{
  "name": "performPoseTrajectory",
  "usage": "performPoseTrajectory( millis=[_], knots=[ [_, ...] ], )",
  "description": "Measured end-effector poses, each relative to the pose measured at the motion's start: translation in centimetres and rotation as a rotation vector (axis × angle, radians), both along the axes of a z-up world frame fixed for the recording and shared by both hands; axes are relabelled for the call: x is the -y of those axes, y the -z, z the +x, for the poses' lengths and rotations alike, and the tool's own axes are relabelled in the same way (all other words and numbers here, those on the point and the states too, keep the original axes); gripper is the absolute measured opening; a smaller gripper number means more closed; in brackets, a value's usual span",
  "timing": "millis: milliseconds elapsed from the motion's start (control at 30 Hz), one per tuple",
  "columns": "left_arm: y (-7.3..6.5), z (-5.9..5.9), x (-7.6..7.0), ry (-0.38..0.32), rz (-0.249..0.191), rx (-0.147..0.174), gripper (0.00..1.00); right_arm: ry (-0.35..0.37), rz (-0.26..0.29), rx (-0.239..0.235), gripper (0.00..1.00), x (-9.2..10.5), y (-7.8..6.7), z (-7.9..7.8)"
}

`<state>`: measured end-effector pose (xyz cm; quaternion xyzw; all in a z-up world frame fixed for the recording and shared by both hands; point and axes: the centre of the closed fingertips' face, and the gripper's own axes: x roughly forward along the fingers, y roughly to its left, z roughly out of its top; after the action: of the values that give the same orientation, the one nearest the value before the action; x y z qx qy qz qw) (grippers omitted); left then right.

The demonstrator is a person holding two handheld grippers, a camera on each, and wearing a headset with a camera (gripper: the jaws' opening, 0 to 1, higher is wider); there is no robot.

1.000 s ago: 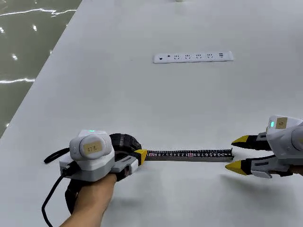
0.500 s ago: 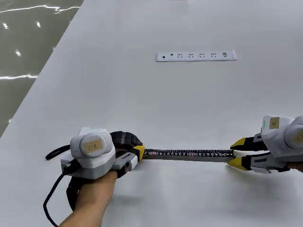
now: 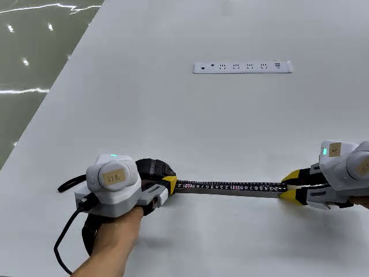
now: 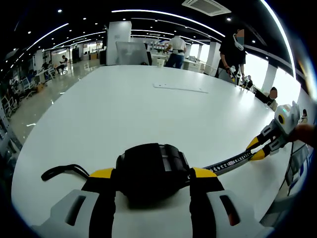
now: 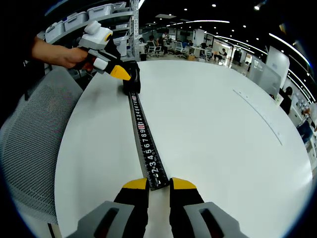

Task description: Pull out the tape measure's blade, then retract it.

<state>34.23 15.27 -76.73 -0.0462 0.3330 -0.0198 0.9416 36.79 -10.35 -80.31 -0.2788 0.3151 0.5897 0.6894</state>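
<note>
A black tape measure case [image 3: 153, 171] sits on the white table [image 3: 173, 115], and my left gripper [image 3: 162, 184] is shut on it. In the left gripper view the case [image 4: 151, 171] is clamped between the yellow-tipped jaws. Its blade [image 3: 230, 187] lies pulled out flat to the right, numbers up. My right gripper [image 3: 290, 186] is shut on the blade's end. In the right gripper view the blade [image 5: 143, 136] runs from the jaws to the case [image 5: 132, 79] and the left gripper [image 5: 121, 74]. The right gripper [image 4: 257, 148] also shows in the left gripper view.
A white power strip [image 3: 242, 67] lies farther back on the table. The case's black wrist strap [image 3: 69, 186] trails left, and a black cable [image 3: 63, 242] hangs from the left gripper. The table's left edge [image 3: 52, 95] drops to a glossy floor.
My right gripper has moved in to the blade's end and its jaws have narrowed from open to shut on it. The left gripper and the case have stayed put.
</note>
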Motion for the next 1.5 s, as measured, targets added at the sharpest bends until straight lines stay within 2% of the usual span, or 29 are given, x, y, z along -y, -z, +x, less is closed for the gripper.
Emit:
performPoseTrajectory(
  millis=[333,967,1500],
  knots=[
    [0.01,0.05,0.08,-0.006,0.001,-0.010,0.57,-0.015,-0.008,0.010,0.10,0.06,-0.07,-0.21],
    [0.34,0.55,-0.09,-0.044,0.004,-0.024,0.58,-0.011,-0.008,-0.002,0.09,0.16,-0.05,-0.33],
    [0.72,0.82,-0.19,-0.061,0.025,-0.046,0.59,-0.023,-0.024,0.001,0.09,0.03,0.41,-0.06]
  ],
)
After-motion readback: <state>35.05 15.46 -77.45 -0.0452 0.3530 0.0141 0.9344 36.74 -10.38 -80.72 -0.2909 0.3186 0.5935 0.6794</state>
